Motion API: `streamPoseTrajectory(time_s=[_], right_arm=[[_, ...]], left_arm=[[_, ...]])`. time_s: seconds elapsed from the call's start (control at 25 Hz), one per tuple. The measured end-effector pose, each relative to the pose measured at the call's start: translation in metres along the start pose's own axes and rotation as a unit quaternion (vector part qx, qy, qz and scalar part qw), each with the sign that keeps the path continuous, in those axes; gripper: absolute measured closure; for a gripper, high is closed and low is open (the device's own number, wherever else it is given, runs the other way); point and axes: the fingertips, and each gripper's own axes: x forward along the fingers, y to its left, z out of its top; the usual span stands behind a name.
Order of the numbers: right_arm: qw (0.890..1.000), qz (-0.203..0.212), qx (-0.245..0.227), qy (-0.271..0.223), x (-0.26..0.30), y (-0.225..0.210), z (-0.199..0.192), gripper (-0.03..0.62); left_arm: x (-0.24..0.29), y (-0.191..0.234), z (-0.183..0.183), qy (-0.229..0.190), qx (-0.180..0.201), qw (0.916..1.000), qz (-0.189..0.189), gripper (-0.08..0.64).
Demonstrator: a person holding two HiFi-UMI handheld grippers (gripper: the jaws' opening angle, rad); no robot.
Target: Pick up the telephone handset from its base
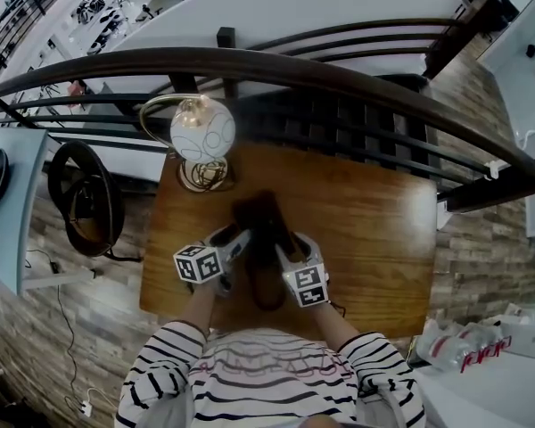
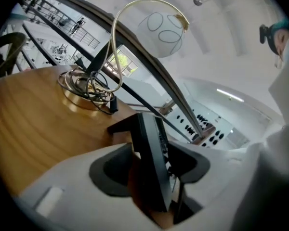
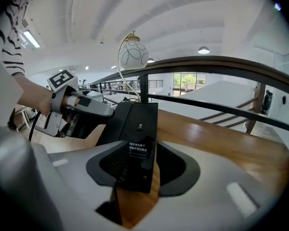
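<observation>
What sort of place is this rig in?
Probably an indoor mezzanine in an office-like building: a small wooden table sits by a dark railing, with a lower floor visible beyond.

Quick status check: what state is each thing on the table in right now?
Left gripper: open, telephone between its jaws.
Right gripper: open, telephone between its jaws.
Telephone: on the table, not lifted.
Lamp: upright at the table's far left corner.

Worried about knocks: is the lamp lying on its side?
No, the lamp stands upright on its base at the table's far left corner.
</observation>
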Motion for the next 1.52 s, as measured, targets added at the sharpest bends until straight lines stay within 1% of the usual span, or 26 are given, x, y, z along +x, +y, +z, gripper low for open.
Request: streamPoseTrajectory(time_s=[0.2,0.36,0.48,0.64,0.76,0.96,1.16,1.52], right_arm=[[1.0,0.003,-0.014,0.006,0.004,0.003,-0.005,0.428],[1.0,0.003,-0.016,0.015,0.009,0.003,-0.01,0.433],[1.0,0.0,-0.016,0.015,0.01,0.002,-0.011,0.44],[1.0,-0.002,-0.03,0.005,0.012,0.002,-0.013,0.442],[0.999,-0.005,-0.033,0.008,0.012,0.002,-0.015,0.442],[0.999,-0.01,-0.034,0.018,0.01,0.002,-0.016,0.44],[0.999,-0.011,-0.037,0.016,0.011,0.002,-0.015,0.44],[0.999,-0.013,-0.025,0.02,0.011,0.002,-0.013,0.44]], left_arm=[[0.007,0.0,-0.007,0.012,-0.022,0.9996,-0.01,0.328],[0.013,-0.001,-0.011,0.017,-0.039,0.9989,-0.019,0.334],[0.013,0.002,-0.012,0.016,-0.048,0.9986,-0.018,0.349],[0.013,0.004,-0.012,0.018,-0.058,0.9981,-0.014,0.393],[0.012,0.004,-0.012,0.023,-0.07,0.9971,-0.02,0.403],[0.011,0.006,-0.013,0.03,-0.089,0.9953,-0.023,0.42],[0.01,0.006,-0.013,0.029,-0.104,0.9939,-0.021,0.433],[0.006,0.002,-0.01,0.024,-0.121,0.9923,-0.014,0.451]])
